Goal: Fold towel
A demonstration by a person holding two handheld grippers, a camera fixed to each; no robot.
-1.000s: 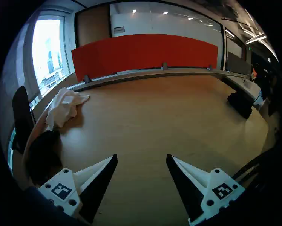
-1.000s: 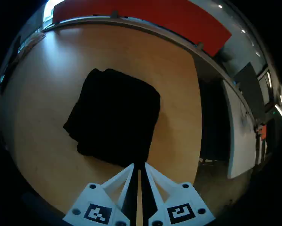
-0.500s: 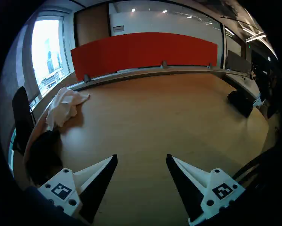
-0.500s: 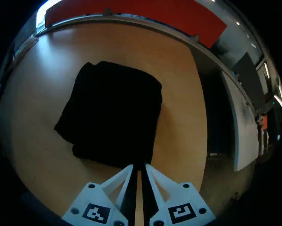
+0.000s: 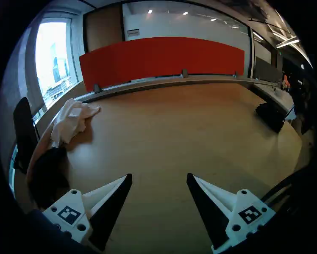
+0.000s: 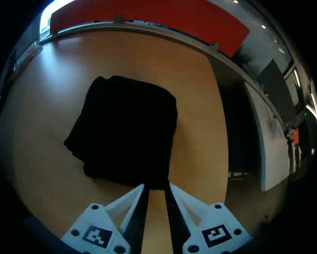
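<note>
A black towel (image 6: 124, 131), folded into a rough square, lies flat on a wooden table (image 6: 196, 127). The right gripper (image 6: 156, 186) sits at the towel's near edge, fingers parted by a narrow gap, clamping nothing. The left gripper (image 5: 158, 175) hovers wide open and empty above the tabletop. A crumpled white cloth (image 5: 71, 120) lies towards the table's left edge.
</note>
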